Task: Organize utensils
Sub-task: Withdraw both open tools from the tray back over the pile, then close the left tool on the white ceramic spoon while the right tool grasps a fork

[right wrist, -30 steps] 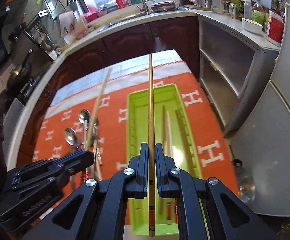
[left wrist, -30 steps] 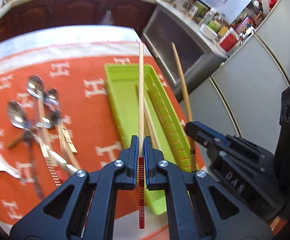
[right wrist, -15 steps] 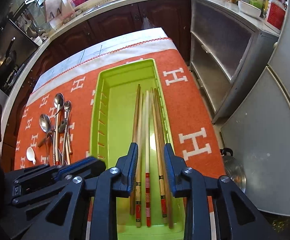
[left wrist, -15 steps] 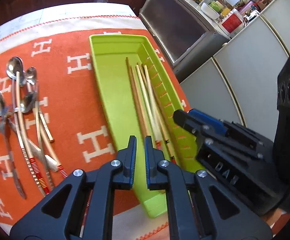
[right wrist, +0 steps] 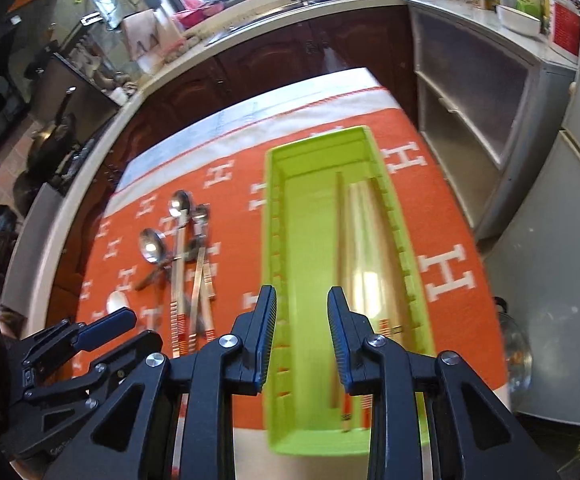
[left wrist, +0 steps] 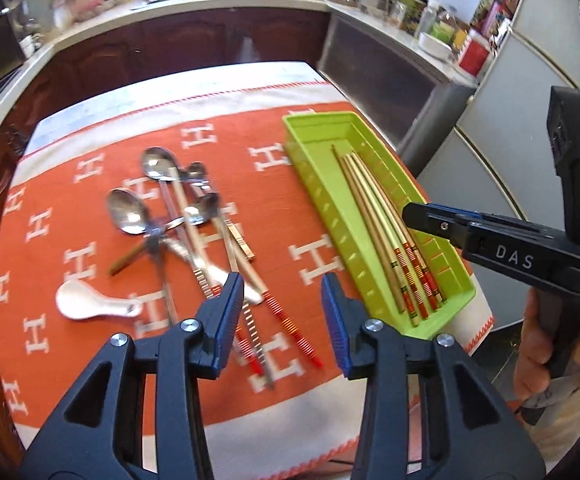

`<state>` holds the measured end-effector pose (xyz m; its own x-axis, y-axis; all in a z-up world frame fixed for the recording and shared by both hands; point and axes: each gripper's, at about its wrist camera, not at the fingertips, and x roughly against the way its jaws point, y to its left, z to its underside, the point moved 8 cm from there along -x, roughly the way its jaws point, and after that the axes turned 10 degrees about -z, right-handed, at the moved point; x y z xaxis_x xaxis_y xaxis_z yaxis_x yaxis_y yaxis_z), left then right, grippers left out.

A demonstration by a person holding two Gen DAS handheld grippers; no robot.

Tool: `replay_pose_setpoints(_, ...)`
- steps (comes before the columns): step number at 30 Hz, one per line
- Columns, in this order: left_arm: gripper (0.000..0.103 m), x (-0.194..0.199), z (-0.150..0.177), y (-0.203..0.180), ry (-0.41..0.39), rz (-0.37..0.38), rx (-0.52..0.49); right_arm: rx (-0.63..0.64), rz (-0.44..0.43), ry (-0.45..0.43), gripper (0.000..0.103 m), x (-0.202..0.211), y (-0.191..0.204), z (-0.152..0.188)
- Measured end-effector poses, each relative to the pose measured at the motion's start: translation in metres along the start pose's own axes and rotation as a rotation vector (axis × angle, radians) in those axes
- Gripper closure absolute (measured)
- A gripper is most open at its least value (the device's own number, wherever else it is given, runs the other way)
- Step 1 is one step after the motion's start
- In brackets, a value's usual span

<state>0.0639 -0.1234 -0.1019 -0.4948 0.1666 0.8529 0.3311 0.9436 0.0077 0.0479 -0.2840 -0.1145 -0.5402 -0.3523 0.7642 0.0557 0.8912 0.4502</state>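
Two claws, both released, nothing in either. Orange H-pattern cloth covers the surface; everything sits on it.

Green tray lies on the right half of the cloth, long axis running away from me. Chopsticks are bundled along its right wall, parallel to that axis, banded ends toward me. Tray's left lane is bare.

Loose pile sits left of the tray, apart from it: metal spoons with bowls at the far end, handles and more chopsticks fanning toward me and overlapping. White ceramic spoon lies alone at the pile's near-left edge.

Left claw hovers open over the near end of the pile. Red-banded chopstick runs under the gap between its fingers, near end angled to the right, roughly along the claw's axis. Judgement: that's the easiest next grab, small yaw correction only. Left claw is clearly nearer to the pile.

Right claw hangs open above the tray's near end, over the bare left lane; right view is motion-blurred, so detail inside the tray is soft.

Risk, my guess: the overlapping handles get dragged along with whichever stick I lift.
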Motion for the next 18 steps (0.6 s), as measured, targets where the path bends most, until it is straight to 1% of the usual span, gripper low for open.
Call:
replay_pose_setpoints(3, 0.066, 0.016, 0.009, 0.025, -0.021, -0.030, 0.030, 0.033, -0.026, 0.015, 0.076, -0.003, 0.024, 0.004)
replay_pose_setpoints(8, 0.066, 0.027, 0.028, 0.061, -0.008, -0.049, 0.101, 0.077, -0.082, 0.046, 0.076, -0.014, 0.068, 0.014)
replay_pose_setpoints(13, 0.066, 0.029, 0.049, 0.107, 0.012, -0.079, 0.192, 0.140, -0.109, 0.085, 0.076, -0.027, 0.108, 0.029)
replay_pose_setpoints(18, 0.066, 0.022, 0.066, 0.155, 0.025, -0.104, 0.298, 0.182, -0.121, 0.113, 0.076, -0.037, 0.136, 0.038)
